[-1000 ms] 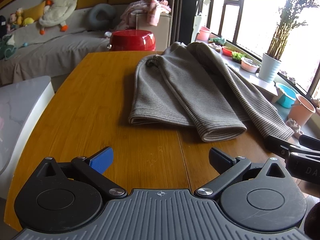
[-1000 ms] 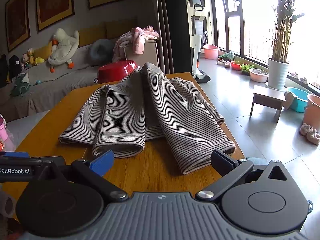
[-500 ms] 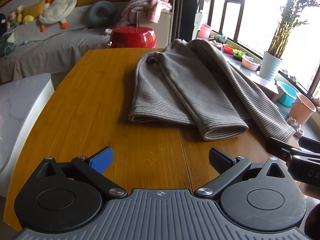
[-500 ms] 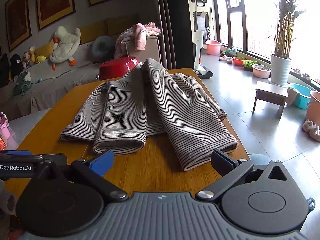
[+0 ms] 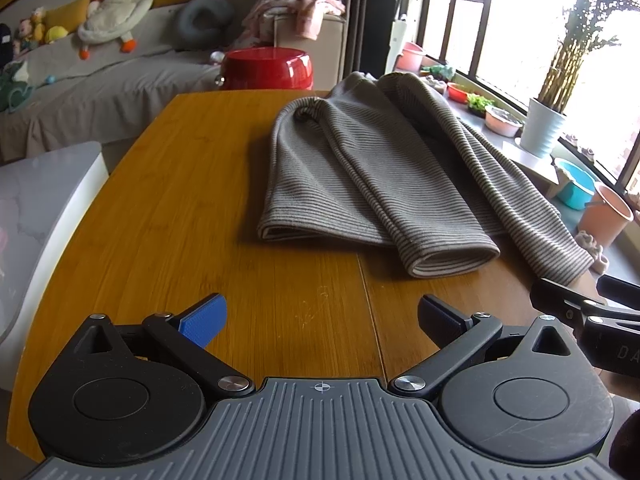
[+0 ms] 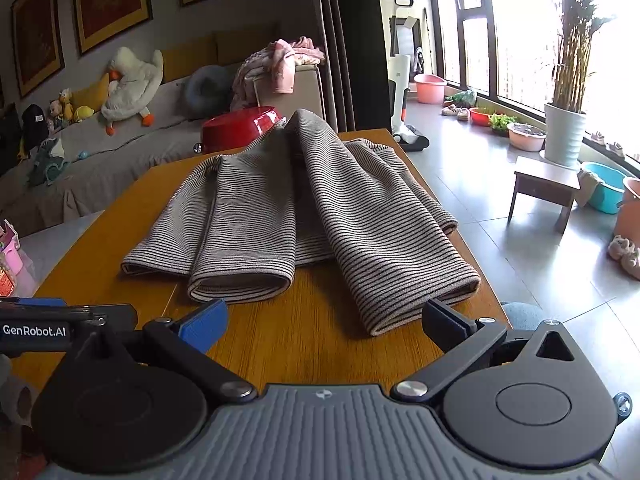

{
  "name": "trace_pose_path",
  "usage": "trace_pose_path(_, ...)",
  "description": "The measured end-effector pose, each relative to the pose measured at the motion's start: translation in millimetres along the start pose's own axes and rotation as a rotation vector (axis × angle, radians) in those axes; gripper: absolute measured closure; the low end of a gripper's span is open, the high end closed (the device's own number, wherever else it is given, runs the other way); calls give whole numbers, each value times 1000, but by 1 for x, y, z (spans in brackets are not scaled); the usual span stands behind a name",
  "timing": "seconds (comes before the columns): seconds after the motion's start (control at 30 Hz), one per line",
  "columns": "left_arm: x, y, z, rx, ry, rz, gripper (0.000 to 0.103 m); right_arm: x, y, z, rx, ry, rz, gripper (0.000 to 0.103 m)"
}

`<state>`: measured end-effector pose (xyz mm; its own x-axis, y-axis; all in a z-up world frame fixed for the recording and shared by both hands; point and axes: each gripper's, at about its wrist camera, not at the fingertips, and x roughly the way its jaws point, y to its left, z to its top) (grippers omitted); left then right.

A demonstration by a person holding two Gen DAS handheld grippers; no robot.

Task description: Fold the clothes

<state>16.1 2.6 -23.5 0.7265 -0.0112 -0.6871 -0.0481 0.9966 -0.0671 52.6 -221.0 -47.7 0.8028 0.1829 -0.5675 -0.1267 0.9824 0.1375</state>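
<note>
The striped sweater (image 6: 296, 216) lies on the wooden counter (image 5: 192, 208), its long axis running away from both grippers — cuffs and hem at the near end, neck toward the far edge by the red basin (image 5: 267, 69). Both sleeves are laid lengthwise over the body, so the garment is a long narrow shape, not yet a compact fold.

The left gripper (image 5: 322, 316) hovers wide and empty over bare wood, with the left sleeve's cuff (image 5: 448, 258) ahead and a little to its right. The right gripper (image 6: 324, 322) is also wide and empty, and it is much the nearer — the right sleeve's cuff (image 6: 420, 296) sits just beyond its right finger, close to the counter's right edge.

Judging by the layout, a lengthwise fold would carry the near end toward the neck, each gripper taking the corner on its own side.
</note>
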Motion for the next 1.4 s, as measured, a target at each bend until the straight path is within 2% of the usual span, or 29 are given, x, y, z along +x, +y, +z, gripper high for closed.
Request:
trace_pose_path(1.17, 4, 1, -2, -13, 36, -3, 0, 7, 0, -2, -8, 27, 8, 0)
trace_pose_path(1.3, 12, 5, 3, -16, 51, -17, 0, 12, -2, 2, -27, 31, 11, 0)
trace_pose_path(1.4, 21, 6, 15, 3, 31, -46, 0, 18, -7, 9, -29, 31, 28, 0)
